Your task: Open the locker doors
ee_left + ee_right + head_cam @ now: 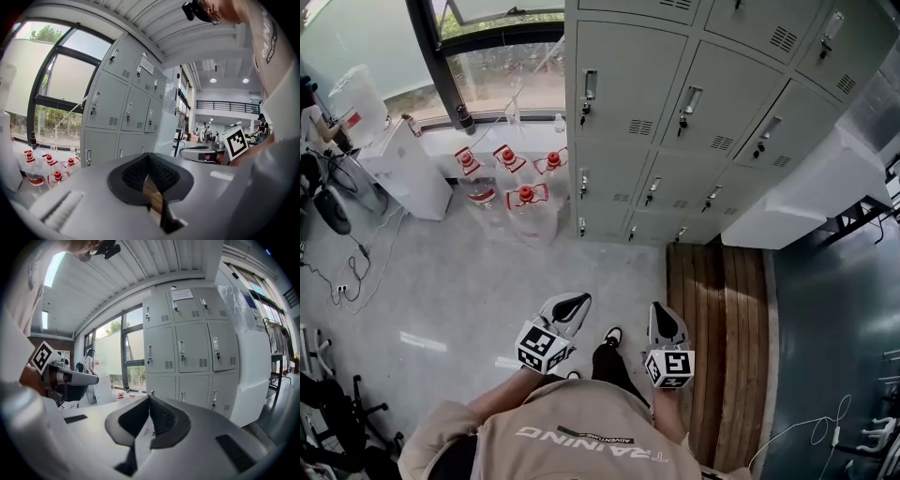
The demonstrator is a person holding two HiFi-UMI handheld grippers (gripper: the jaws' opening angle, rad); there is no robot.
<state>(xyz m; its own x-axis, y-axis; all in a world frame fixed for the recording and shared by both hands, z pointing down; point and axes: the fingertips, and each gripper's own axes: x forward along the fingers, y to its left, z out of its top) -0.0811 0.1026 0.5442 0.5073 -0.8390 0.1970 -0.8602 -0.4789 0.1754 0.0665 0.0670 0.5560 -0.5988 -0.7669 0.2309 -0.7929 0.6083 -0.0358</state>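
A bank of grey metal lockers [675, 112] stands ahead, three columns wide, every door closed with a small handle and key. The same lockers [124, 110] show in the left gripper view and again as lockers [183, 341] in the right gripper view. My left gripper [577, 302] is held low near my body, jaws shut with nothing between them. My right gripper [662, 313] sits beside it, also shut and empty. Both are well short of the lockers, over the floor.
Several large water bottles [520, 192] with red caps stand on the floor left of the lockers, below a window. A white cabinet [408, 169] is at the left. A wooden strip [717, 347] runs along the floor at right, beside a white wrapped block [811, 192].
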